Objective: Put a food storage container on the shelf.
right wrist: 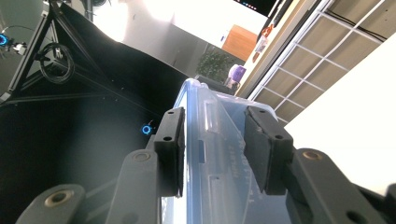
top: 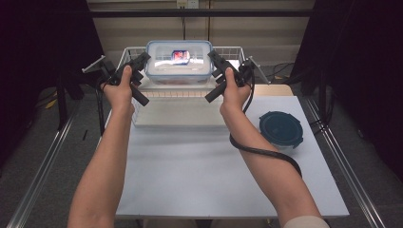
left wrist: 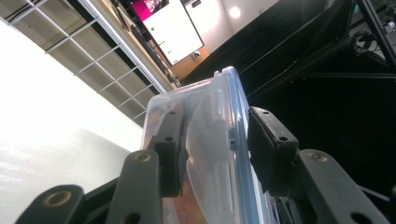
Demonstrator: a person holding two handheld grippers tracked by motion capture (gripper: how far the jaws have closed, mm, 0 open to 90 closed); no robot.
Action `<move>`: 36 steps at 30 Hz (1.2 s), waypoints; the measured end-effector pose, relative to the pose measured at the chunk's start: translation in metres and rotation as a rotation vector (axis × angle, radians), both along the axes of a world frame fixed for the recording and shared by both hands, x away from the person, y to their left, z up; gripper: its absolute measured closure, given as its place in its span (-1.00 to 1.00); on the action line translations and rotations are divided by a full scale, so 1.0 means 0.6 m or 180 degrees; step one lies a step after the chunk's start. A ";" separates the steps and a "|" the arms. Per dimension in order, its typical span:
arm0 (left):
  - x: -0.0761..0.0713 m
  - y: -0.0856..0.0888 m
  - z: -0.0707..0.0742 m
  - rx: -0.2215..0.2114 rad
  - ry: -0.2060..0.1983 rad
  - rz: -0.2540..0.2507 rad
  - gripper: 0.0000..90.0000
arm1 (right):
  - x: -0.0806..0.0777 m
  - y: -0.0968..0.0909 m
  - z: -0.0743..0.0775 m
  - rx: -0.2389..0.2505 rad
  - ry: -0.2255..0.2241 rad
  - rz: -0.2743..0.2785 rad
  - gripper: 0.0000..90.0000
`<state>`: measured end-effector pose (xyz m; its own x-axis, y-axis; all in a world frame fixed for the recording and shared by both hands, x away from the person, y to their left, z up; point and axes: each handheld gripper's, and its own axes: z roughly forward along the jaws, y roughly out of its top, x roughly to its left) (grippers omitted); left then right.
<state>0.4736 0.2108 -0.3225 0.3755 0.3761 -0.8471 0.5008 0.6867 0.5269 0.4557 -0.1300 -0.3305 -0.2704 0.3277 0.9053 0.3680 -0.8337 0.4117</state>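
Bare forearms come in from the bottom of the high view, nearest of all, and reach forward over the white table (top: pixel 190 180), the largest thing in sight. Its top is a pale sheet, with grey floor and metal rails on both sides.

At the table's far edge stands a white wire basket (top: pixel 142 102), its grid wall rising behind and its floor showing as squares in both gripper views.

Held up over that basket is the clear plastic box (top: pixel 178 64), rectangular, with a blue-rimmed snap lid and a red and blue item inside. It hangs between the two hands, level, with its short ends toward the grippers.

On the right part of the table, well apart from the basket, lies a round dark blue container lid (top: pixel 281 128).

On one end of the box is the left gripper (top: pixel 142 61); in the left gripper view (left wrist: pixel 212 149) its two black jaws are clenched on the box's end, one pad on the clear wall and the other against the blue lid edge. Opposite it, the right gripper (top: pixel 215 58) grasps the other end the same way; in the right gripper view (right wrist: pixel 212 149) its pads press the box from both sides.

A black cable (top: pixel 266 154) loops from the right gripper across the right forearm.
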 end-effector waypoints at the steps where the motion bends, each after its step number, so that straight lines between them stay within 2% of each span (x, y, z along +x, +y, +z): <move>1: 0.001 -0.001 0.001 -0.0001 0.0016 -0.0007 0.30 | 0.003 0.000 0.000 0.0015 0.0006 -0.0005 0.33; 2: 0.003 -0.003 0.000 -0.0016 -0.0008 0.0040 0.30 | 0.005 -0.001 0.000 -0.0008 -0.0001 -0.0016 0.33; 3: 0.003 -0.002 0.000 0.0046 -0.0010 0.0004 0.30 | 0.006 -0.001 0.000 -0.0013 -0.0002 -0.0023 0.33; 5: 0.006 -0.003 0.002 -0.0003 -0.0006 0.0026 0.30 | 0.009 -0.001 -0.001 -0.0007 -0.0014 -0.0019 0.33; 8: 0.010 -0.005 0.000 -0.0003 0.0021 0.0059 0.30 | 0.014 0.000 0.000 0.0003 0.0014 -0.0036 0.33; 9: 0.011 -0.003 0.000 0.0063 0.0029 0.0027 0.30 | 0.015 0.000 -0.001 -0.0028 0.0018 -0.0027 0.33; 10: 0.013 -0.006 -0.001 0.0025 0.0016 0.0076 0.29 | 0.017 0.000 -0.001 -0.0030 0.0009 -0.0045 0.33; 11: 0.013 -0.004 -0.002 0.0064 0.0043 0.0035 0.29 | 0.019 0.000 -0.002 -0.0041 0.0015 -0.0044 0.33; 15: 0.018 -0.008 -0.006 0.0006 0.0046 0.0077 0.29 | 0.026 -0.001 -0.003 -0.0057 0.0043 -0.0064 0.33; 16: 0.019 -0.007 -0.007 0.0020 0.0083 0.0055 0.29 | 0.027 -0.002 -0.003 -0.0061 0.0057 -0.0042 0.33; 18: 0.022 -0.005 -0.009 0.0084 0.0048 0.0021 0.29 | 0.029 -0.001 -0.004 -0.0053 0.0063 -0.0057 0.33; 19: 0.023 -0.007 -0.009 0.0046 0.0046 0.0050 0.29 | 0.031 -0.002 -0.005 -0.0078 0.0055 -0.0056 0.33; 20: 0.024 -0.006 -0.010 0.0095 0.0035 0.0035 0.29 | 0.032 -0.002 -0.005 -0.0076 0.0049 -0.0055 0.33; 21: 0.026 -0.010 -0.008 0.0002 0.0044 0.0095 0.28 | 0.033 -0.002 -0.005 -0.0049 0.0062 -0.0055 0.34; 22: 0.027 -0.009 -0.009 0.0051 0.0060 0.0068 0.28 | 0.034 -0.001 -0.005 -0.0049 0.0059 -0.0058 0.34; 27: 0.035 -0.008 -0.013 0.0101 0.0062 0.0064 0.28 | 0.040 0.000 -0.009 -0.0050 0.0100 -0.0072 0.34; 28: 0.038 -0.011 -0.014 0.0040 0.0054 0.0114 0.28 | 0.041 0.000 -0.009 -0.0051 0.0108 -0.0076 0.34; 30: 0.041 -0.013 -0.015 0.0025 0.0054 0.0136 0.28 | 0.043 0.000 -0.010 -0.0019 0.0122 -0.0078 0.34; 31: 0.041 -0.013 -0.015 0.0071 0.0103 0.0102 0.28 | 0.045 -0.001 -0.012 -0.0043 0.0120 -0.0073 0.34; 32: 0.044 -0.016 -0.016 0.0030 0.0071 0.0152 0.27 | 0.046 -0.001 -0.012 -0.0055 0.0143 -0.0083 0.34; 34: 0.045 -0.017 -0.016 0.0038 0.0067 0.0152 0.27 | 0.049 -0.001 -0.012 -0.0063 0.0142 -0.0104 0.33; 35: 0.045 -0.015 -0.018 0.0107 0.0051 0.0115 0.27 | 0.049 -0.001 -0.012 -0.0063 0.0142 -0.0104 0.33; 36: 0.046 -0.017 -0.016 0.0068 0.0078 0.0117 0.27 | 0.049 -0.001 -0.012 -0.0066 0.0146 -0.0112 0.33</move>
<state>0.5012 0.2008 -0.3323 0.3403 0.4073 -0.8475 0.4884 0.6937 0.5295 0.4853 -0.1307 -0.3376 -0.2168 0.3550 0.9094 0.3574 -0.8380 0.4123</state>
